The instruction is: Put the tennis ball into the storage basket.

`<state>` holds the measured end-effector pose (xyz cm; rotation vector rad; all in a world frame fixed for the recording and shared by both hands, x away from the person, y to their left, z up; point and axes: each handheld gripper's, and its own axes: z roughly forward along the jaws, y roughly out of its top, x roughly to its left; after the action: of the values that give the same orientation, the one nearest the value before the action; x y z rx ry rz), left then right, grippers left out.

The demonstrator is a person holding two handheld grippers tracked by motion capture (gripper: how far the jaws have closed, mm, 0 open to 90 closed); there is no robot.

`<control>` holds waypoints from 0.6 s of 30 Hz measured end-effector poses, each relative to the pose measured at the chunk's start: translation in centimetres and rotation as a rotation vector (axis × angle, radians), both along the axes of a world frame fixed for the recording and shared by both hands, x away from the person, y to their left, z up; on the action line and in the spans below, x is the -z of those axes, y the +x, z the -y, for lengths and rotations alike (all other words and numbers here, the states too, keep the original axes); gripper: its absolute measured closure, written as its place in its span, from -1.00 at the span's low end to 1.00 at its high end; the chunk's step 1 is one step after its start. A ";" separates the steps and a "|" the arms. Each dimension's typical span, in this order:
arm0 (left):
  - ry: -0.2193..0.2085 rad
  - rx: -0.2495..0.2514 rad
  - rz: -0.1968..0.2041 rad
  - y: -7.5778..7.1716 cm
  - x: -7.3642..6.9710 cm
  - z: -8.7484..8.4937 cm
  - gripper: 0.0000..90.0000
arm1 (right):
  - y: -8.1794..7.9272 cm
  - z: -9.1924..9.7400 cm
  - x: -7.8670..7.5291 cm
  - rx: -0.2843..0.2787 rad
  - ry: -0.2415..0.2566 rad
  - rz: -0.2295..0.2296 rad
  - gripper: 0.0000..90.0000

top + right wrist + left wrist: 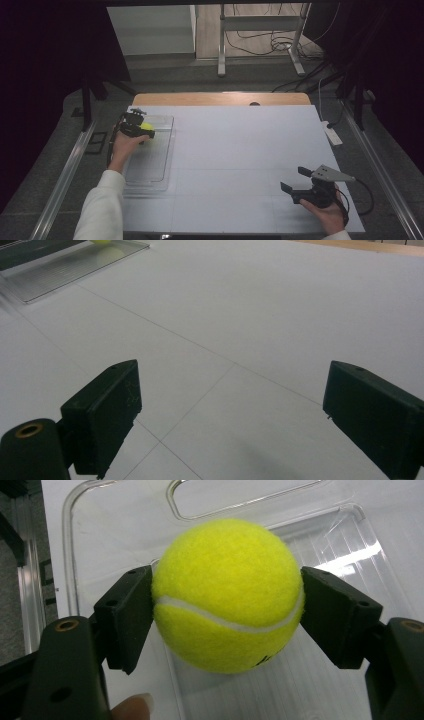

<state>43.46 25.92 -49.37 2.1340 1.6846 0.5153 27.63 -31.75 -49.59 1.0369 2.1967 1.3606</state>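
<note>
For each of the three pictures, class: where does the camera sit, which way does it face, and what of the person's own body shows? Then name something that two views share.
High view: above the near table edge, looking forward and down on the table; both forearms, left gripper, right gripper.
Left gripper view: on the left gripper, looking down into the clear tray; a fingertip shows.
Right gripper view: on the right gripper, looking low across the table.
Shared: the tennis ball, clamped over the tray.
</note>
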 end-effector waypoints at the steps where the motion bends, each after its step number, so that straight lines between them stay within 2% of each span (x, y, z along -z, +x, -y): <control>1: -0.003 -0.001 0.007 0.0 -0.1 0.0 -0.42 | 0.0 0.0 0.0 0.000 0.001 0.000 -0.81; 10: -0.048 -0.003 0.053 -0.3 -0.7 -0.4 -0.55 | 0.0 0.0 0.0 0.000 0.002 0.000 -0.81; 18: -0.079 0.017 0.092 -0.9 -1.4 -0.6 -0.62 | 0.0 0.0 -0.1 0.002 0.002 0.000 -0.81</control>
<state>42.60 26.49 -47.99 2.0359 1.6091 0.5245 27.59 -31.74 -49.54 1.0390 2.1940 1.3619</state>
